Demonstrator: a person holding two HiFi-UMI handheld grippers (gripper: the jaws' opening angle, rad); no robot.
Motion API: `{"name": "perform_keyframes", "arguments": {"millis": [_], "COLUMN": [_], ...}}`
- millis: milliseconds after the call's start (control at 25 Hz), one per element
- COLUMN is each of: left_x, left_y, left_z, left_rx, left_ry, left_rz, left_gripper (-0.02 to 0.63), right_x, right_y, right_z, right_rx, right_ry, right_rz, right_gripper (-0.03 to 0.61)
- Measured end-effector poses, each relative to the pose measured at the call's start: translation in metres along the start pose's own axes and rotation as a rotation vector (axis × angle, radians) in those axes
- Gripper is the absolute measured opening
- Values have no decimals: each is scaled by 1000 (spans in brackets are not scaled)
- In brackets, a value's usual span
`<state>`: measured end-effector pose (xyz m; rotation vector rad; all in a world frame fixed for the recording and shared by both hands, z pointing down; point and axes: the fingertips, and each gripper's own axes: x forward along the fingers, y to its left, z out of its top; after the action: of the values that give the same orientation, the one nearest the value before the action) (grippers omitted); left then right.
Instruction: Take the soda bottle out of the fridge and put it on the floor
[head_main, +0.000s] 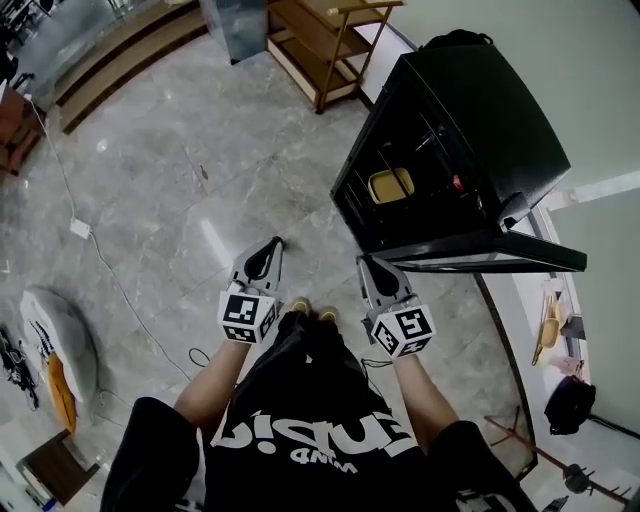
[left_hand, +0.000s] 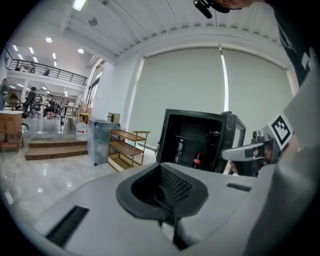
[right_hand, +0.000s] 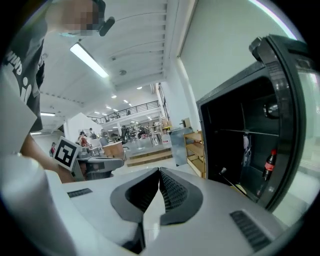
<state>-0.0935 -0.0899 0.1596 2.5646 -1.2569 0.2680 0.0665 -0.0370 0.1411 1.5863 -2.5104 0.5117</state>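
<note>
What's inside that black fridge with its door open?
A soda bottle with a red label stands in the fridge, and a yellow container lies inside too. The dark back corners cannot be made out.

Black fridge (head_main: 480, 130), grey floor (head_main: 180, 170) of white-veined marble.
The soda bottle (right_hand: 270, 163) is dark with a red label and red cap; a container (head_main: 390, 185) in the fridge is yellow. The left gripper (head_main: 275, 243) and right gripper (head_main: 363, 262) are pale grey with black ribbed pads (right_hand: 172, 190), each with a cube (head_main: 248, 316) of black-and-white square markers. The person's shirt (head_main: 300, 430) is black with white lettering; the shelf (head_main: 320, 45) is tan wood.
</note>
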Motion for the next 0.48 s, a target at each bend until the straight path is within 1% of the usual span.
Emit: {"name": "perform_keyframes", "arguments": {"millis": [120,240,480], "left_x": [-11,-20,-38], "left_y": [-14,-25,-48], "left_z": [19,32,39], "left_rx": [-10,-4,21], "left_ry": [-3,-8,-15], "left_rz": [-10,-23,-52], "left_gripper": [8,8,8], "right_x": [-21,-43,-93], "right_y": [-2,-11,-27], "right_z": [11,21,33], "right_rx": [-18,-25,5], "right_ry": [-13,-33,-75], "right_rz": [-14,-61,-151], "right_gripper": [25,25,25]}}
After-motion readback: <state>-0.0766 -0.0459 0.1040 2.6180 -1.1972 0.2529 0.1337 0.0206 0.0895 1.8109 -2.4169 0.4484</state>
